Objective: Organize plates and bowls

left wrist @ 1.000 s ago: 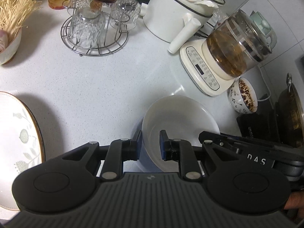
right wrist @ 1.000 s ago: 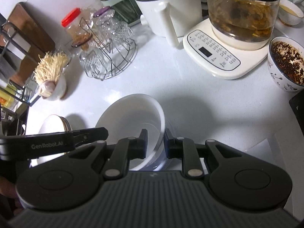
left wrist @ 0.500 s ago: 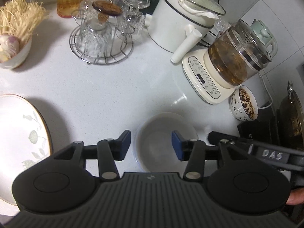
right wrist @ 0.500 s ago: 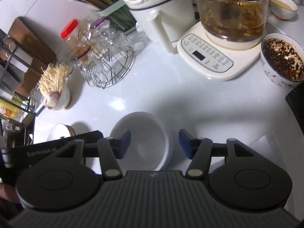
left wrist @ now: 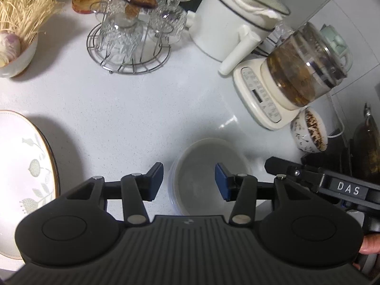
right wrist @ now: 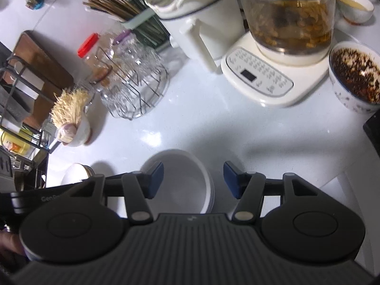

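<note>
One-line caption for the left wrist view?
Open left tongs above stacked white bowls on the counter.

A white speckled counter [left wrist: 142, 109] is carrying everything. A stack of white bowls [left wrist: 201, 166] is sitting on it near the front. A flowered plate [left wrist: 26, 166] is lying at the left edge. Further back, a wire rack [left wrist: 129, 54] is holding upturned glasses, and a small bowl [left wrist: 19, 54] of pale strands is standing to its left. A white pot [left wrist: 225, 28], a kettle [left wrist: 273, 95] and a patterned bowl [left wrist: 308, 130] are standing to the right.
</note>
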